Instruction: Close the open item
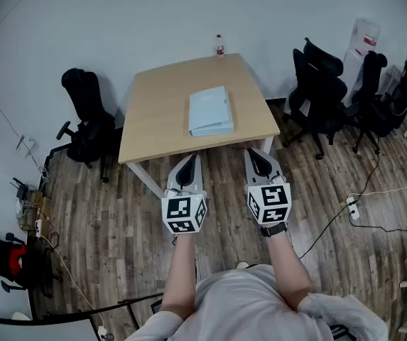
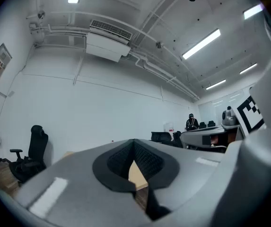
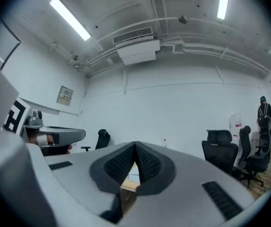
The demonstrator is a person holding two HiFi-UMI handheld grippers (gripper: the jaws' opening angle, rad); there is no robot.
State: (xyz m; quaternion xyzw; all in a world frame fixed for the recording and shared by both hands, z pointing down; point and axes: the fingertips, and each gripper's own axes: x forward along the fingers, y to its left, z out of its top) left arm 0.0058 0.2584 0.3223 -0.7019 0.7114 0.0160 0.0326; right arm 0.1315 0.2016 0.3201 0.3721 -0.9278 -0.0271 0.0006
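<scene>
A light-blue binder (image 1: 210,111) lies flat near the middle of the wooden table (image 1: 153,112), its spine edge toward me. My left gripper (image 1: 187,160) and right gripper (image 1: 258,153) hang side by side over the floor, just short of the table's near edge and well clear of the binder. Both point at the table. In the left gripper view the left gripper (image 2: 134,141) has its jaws closed tip to tip with nothing between them. The right gripper view shows the right gripper (image 3: 135,144) the same way: shut and empty.
A small bottle (image 1: 219,46) stands at the table's far edge by the white wall. A black office chair (image 1: 86,123) stands left of the table, and several more (image 1: 317,91) are on the right. A power strip (image 1: 353,208) with cables lies on the wooden floor at right.
</scene>
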